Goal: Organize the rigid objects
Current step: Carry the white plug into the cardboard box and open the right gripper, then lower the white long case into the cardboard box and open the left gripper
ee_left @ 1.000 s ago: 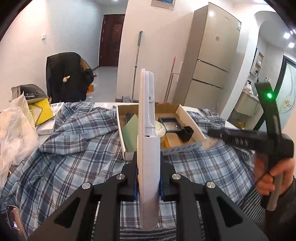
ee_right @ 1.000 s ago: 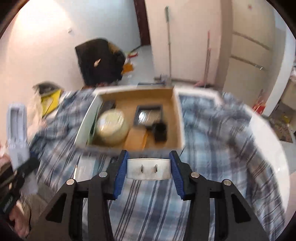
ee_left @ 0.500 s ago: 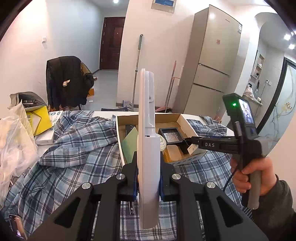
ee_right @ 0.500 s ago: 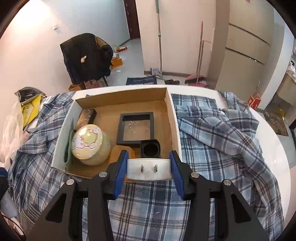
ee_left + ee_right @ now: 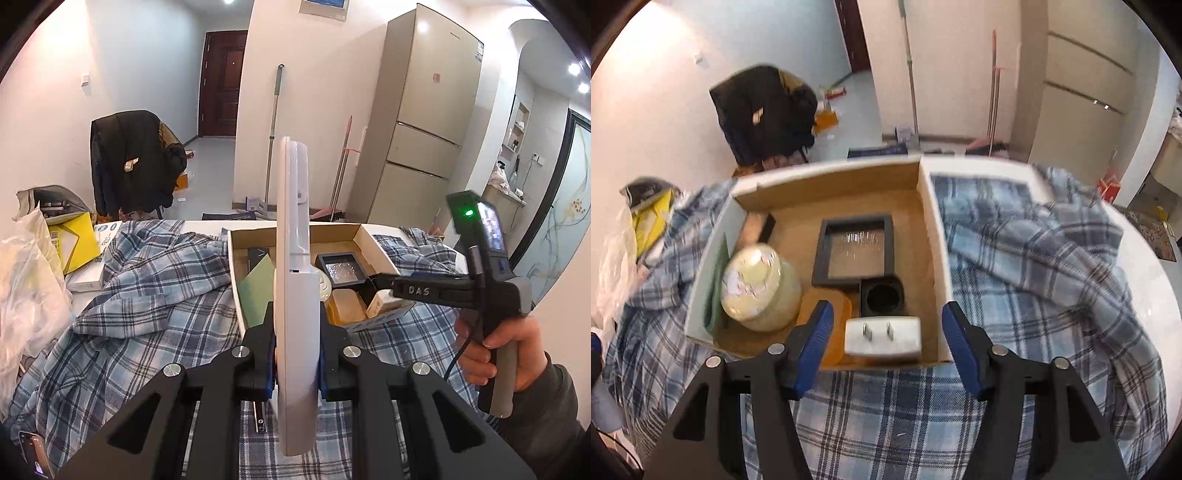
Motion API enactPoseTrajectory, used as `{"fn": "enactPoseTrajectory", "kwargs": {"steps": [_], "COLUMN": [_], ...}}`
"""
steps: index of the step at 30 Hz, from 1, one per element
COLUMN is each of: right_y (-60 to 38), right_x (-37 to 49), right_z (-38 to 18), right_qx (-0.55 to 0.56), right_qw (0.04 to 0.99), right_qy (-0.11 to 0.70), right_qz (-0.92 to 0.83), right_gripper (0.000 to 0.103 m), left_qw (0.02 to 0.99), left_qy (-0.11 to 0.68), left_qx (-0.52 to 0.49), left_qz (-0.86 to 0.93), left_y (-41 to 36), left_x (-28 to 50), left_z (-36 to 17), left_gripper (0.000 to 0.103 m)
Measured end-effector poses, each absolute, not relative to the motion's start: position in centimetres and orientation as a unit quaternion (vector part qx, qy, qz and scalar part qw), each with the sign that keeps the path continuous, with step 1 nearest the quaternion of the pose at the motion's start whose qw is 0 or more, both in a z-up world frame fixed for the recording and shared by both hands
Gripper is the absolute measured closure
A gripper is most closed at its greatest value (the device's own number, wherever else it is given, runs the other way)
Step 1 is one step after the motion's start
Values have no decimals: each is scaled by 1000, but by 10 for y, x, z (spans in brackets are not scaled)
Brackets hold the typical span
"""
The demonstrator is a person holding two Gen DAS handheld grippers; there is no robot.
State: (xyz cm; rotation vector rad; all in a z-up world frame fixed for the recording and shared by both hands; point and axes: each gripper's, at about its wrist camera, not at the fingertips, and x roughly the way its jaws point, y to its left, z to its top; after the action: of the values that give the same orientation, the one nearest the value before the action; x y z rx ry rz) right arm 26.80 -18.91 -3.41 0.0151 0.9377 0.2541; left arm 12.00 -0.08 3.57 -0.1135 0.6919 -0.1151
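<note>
My left gripper point(image 5: 296, 360) is shut on a flat white plastic case point(image 5: 295, 295), held upright on edge above the plaid cloth. My right gripper point(image 5: 886, 339) is open over the near right corner of the cardboard box point(image 5: 932, 206). A white plug adapter point(image 5: 882, 336) lies in the box between its spread fingers, prongs up, no pad touching it. The box also holds a round cream tin point(image 5: 757, 288), a black frame point(image 5: 857, 251), a small black cup point(image 5: 882, 297) and an orange block point(image 5: 834, 317). The right gripper also shows in the left wrist view point(image 5: 384, 291) at the box's near edge.
A blue plaid cloth point(image 5: 1034, 266) covers the white table around the box. White plastic bags point(image 5: 26, 280), a yellow packet point(image 5: 70, 240) and a white carton point(image 5: 92, 273) lie at the left. A phone point(image 5: 33, 454) sits at the near left edge.
My right gripper moved forward over the box, opened and let go of the plug adapter, which now lies in the box. My left gripper still holds the white case.
</note>
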Motion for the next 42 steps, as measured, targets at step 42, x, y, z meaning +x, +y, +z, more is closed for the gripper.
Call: {"fn": "enactPoseTrajectory", "kwargs": {"steps": [42], "right_y": [-248], "right_x": [294], "right_z": [-43], "right_qx": [38], "right_qw": [903], "right_qy": [424], "right_qz": [56], "right_gripper": [43], "left_qw": [876], "left_qy": [470], "left_qx": [-83], "left_qz": [-71], "left_y": [-89], "left_x": [309], "left_z": [-63], "left_gripper": [85]}}
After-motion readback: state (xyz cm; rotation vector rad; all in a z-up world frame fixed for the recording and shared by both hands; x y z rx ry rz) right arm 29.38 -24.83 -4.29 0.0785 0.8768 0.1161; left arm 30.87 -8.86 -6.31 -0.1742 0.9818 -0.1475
